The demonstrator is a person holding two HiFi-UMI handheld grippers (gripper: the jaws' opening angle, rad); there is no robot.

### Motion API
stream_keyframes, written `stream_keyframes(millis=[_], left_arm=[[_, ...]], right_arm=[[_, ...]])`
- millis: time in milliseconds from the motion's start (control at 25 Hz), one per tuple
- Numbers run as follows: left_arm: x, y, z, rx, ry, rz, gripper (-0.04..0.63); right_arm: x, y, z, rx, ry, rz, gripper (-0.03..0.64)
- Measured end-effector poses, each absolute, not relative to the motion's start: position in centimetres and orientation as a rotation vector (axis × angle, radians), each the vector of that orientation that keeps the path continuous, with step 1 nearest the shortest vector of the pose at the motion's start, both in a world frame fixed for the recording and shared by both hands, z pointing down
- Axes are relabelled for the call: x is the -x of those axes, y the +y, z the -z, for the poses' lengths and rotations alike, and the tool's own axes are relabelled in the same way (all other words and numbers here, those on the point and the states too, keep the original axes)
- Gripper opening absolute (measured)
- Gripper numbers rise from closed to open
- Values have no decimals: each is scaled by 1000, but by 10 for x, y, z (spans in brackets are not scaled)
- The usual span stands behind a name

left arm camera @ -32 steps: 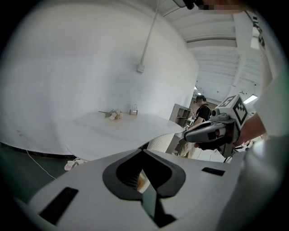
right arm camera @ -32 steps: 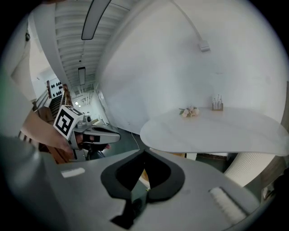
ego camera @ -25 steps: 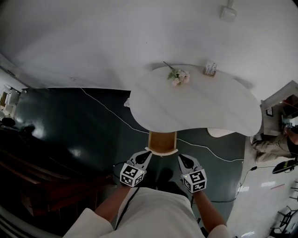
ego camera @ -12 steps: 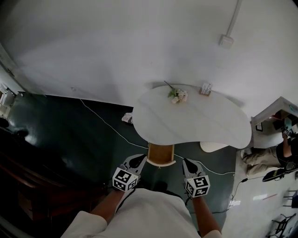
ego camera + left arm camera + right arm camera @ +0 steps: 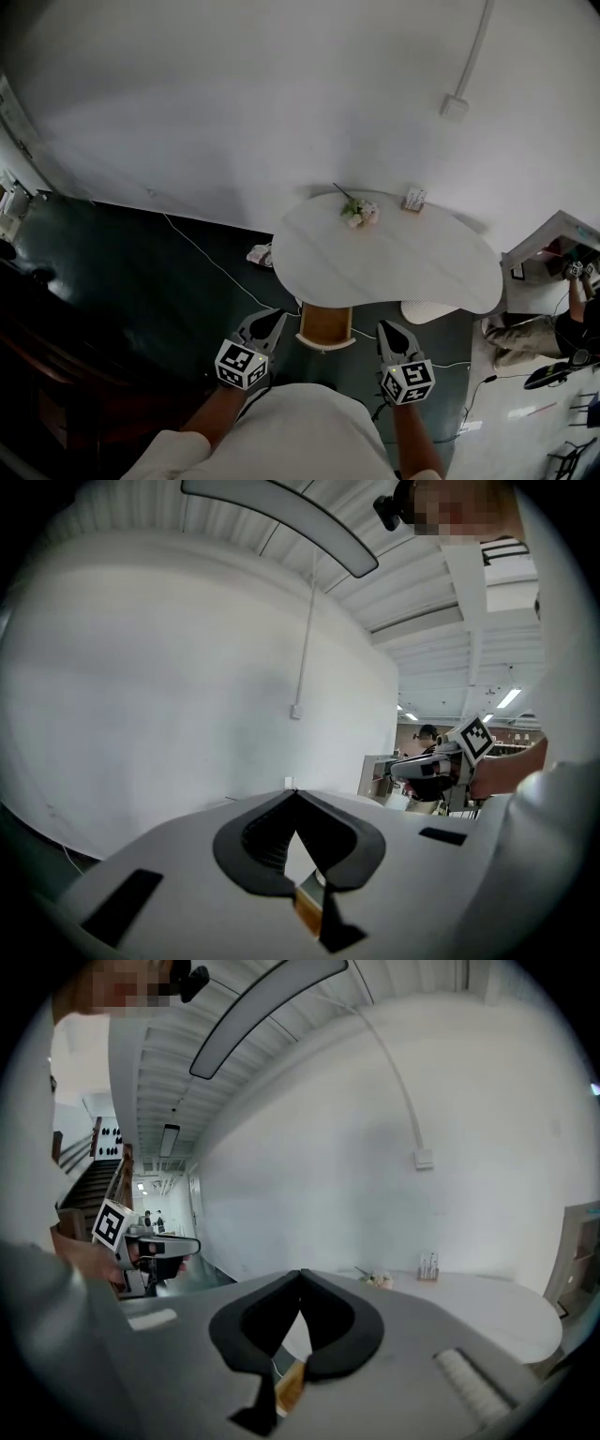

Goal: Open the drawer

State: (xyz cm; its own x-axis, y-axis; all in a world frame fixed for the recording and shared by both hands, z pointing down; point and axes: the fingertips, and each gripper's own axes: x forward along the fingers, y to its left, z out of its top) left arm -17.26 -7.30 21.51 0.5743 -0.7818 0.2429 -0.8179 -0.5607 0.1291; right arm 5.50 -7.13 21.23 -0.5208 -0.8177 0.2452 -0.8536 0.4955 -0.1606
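Right gripper [image 5: 300, 1277]: jaw tips meet, nothing between them. Through the gap below the tips, a brown strip [image 5: 289, 1384] shows. White table [image 5: 487, 1309] ahead to the right; on its far side flowers [image 5: 380, 1280] and a small holder [image 5: 428, 1267], near each other. White wall [image 5: 309, 1166] behind, box [image 5: 425, 1158] mounted on it. Left gripper [image 5: 195, 1244] at left edge, level. Stairs [image 5: 92, 1183] far left.

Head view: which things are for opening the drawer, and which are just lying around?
For the job: drawer, the table it sits under, left gripper, right gripper.

Just lying about: flowers, small holder, white cable, crumpled scrap.
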Motion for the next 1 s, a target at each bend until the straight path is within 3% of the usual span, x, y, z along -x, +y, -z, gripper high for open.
stream_keyframes(millis=[1000], left_arm=[[167,-85,-204,-2585,-1317,-172,6]], right_arm=[[-58,-86,-202,-1446,-2614,-347,10]])
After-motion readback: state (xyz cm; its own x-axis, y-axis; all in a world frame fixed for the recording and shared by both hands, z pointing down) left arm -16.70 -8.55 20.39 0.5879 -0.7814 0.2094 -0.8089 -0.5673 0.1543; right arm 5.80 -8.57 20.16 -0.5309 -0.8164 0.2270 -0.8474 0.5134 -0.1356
